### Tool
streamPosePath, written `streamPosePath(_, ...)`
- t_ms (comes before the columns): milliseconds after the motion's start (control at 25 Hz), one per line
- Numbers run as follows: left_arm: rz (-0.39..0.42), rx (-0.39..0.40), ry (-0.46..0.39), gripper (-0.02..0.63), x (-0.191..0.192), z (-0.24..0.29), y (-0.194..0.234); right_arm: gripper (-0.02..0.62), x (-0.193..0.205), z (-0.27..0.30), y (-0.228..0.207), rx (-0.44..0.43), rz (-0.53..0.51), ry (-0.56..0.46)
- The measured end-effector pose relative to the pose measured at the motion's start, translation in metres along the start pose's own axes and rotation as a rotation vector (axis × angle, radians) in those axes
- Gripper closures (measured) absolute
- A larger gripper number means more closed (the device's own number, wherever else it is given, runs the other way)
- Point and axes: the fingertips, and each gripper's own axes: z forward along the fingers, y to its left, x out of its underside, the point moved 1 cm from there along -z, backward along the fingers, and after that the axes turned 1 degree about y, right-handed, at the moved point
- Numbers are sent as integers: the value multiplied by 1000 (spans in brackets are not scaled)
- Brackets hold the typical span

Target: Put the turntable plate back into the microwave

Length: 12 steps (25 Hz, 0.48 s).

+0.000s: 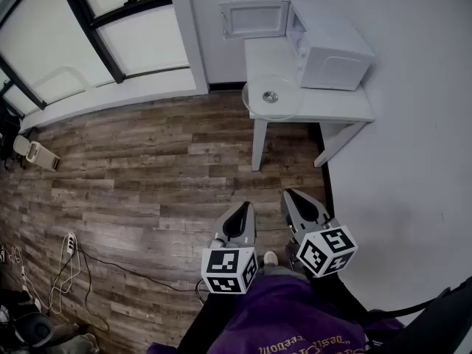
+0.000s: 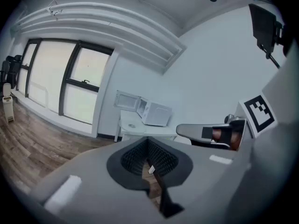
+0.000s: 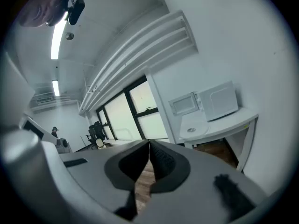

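Now, plate [image 1: 271,96]: flat on the table [image 1: 335,106], at its near corner, just beside the microwave [image 1: 330,48].
Microwave: white, door [image 1: 254,18] swung open (toward the window side).
Left gripper [image 1: 243,207]: jaws pressed together, nothing between them, well apart from the table.
Right gripper [image 1: 294,195]: jaws likewise closed and empty, beside the left one over the wood floor [image 1: 147,175].
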Motion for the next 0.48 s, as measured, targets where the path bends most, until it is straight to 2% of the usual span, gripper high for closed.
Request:
streamPosePath(240, -62, 47, 25, 603, 24, -5, 2, 586, 17, -7, -3, 30, 12, 9)
streamPosePath(480, -106, 2, 68, 603, 41, -20, 38, 584, 27, 8, 3, 12, 70, -4)
